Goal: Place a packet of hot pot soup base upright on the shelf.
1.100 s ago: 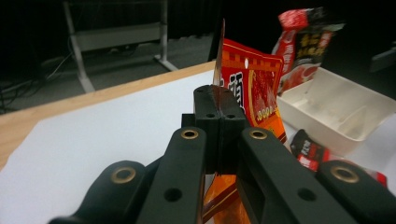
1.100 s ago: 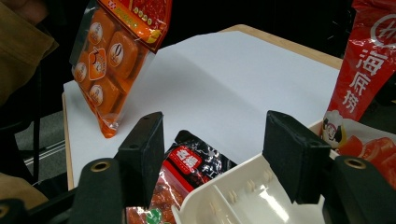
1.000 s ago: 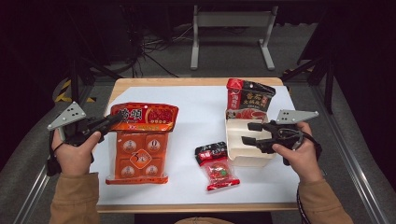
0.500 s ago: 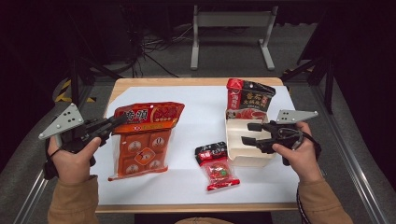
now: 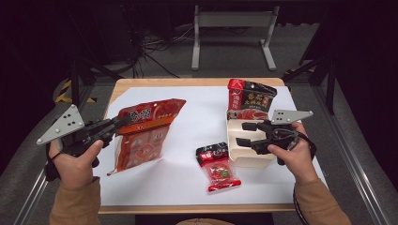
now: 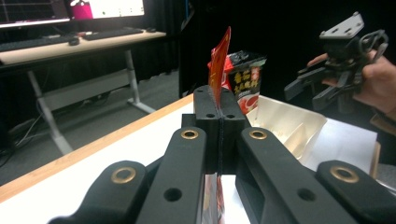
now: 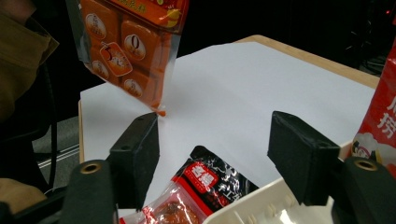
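**Two tools, one orange pouch lifted**

Two tools work over a wooden tabletop [image 5: 197, 82] covered by a large white paper sheet [image 5: 197, 126], set in a dark room with a grey floor, a pale metal desk frame [image 5: 232, 35] behind and lit monitors [image 6: 70, 9] on a far desk.

Largest of the goods is the big orange plastic pouch of square portions [image 5: 143, 133], printed with white Chinese characters too small to read. It hangs tilted above the sheet's left side, only its lower corner near the paper. The left tool [image 5: 117, 124] is clamped tight on its top edge.

At the right, a white plastic tray with dividers [image 5: 234, 140] sits on the sheet, with a red-and-black standing bag with Chinese lettering [image 5: 251, 98] just behind it. The right tool [image 5: 244, 133] hovers over the tray; its jaws have just been opening and stand wide with nothing between them.

Smallest, a red-and-black sachet with a clear window [image 5: 218, 166] lies flat just beside the tray.
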### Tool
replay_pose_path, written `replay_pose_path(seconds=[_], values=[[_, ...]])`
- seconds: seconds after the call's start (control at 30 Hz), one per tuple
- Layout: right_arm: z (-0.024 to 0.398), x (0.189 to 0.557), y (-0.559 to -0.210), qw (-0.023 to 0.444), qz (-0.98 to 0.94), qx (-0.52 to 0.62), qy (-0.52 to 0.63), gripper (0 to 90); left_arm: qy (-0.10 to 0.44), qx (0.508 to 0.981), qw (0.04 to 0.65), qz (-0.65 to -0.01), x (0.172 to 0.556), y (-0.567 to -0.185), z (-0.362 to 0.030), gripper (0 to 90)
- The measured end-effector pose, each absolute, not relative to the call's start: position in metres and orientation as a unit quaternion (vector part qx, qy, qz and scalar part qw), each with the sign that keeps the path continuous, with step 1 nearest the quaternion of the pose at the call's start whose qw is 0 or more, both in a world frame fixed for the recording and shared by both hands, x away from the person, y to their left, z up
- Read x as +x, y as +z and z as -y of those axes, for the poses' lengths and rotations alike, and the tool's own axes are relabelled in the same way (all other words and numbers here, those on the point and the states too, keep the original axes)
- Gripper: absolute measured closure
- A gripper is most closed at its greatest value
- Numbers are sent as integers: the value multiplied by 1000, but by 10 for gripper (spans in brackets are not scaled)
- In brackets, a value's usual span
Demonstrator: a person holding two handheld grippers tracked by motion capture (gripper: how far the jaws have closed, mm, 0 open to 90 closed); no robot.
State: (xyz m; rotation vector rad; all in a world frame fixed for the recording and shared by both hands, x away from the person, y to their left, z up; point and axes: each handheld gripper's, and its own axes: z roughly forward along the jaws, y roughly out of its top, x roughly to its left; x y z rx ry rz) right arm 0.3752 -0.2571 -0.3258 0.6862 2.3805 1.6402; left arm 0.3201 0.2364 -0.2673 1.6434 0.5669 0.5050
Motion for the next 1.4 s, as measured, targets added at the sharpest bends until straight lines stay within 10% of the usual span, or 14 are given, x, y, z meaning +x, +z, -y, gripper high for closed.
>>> replay_pose_path(seconds=[1.4], values=[[178,393,-340,132,-795,170,567,220,175,719,650,-172,331,-260,-170,900]])
